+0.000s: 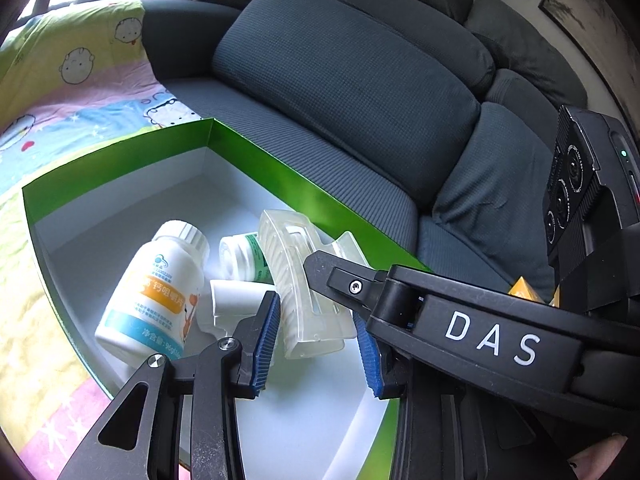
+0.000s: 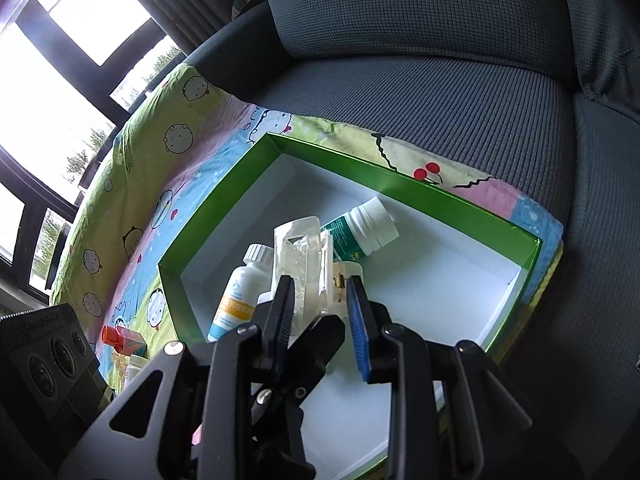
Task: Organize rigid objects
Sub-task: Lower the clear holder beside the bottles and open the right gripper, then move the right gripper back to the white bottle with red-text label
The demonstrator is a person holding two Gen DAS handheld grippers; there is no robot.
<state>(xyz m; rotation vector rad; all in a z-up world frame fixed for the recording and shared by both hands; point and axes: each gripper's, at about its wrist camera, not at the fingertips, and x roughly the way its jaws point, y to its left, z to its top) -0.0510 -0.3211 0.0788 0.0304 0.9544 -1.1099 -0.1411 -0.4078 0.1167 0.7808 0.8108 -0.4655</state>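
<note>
A translucent hair claw clip (image 1: 296, 280) hangs over the open green box (image 1: 280, 168). My left gripper (image 1: 316, 320) is shut on its lower end, blue pads (image 1: 266, 340) on both sides. My right gripper (image 2: 319, 284) is also shut on the hair clip (image 2: 304, 264), reaching in from the right in the left wrist view, one black finger (image 1: 324, 270) across its upper part. Inside the box (image 2: 400, 178) lie a white bottle with an orange label (image 1: 156, 292) (image 2: 236, 300), a white bottle with a green label (image 1: 244, 256) (image 2: 360, 232) and a small white piece (image 1: 236, 298).
The box sits on a cartoon-print blanket (image 2: 168, 168) spread over a dark grey sofa (image 1: 360, 80). Left of the box an orange-capped item (image 2: 120, 338) and a small white bottle (image 2: 136, 362) lie on the blanket. A yellow object (image 1: 524, 288) shows behind the right gripper.
</note>
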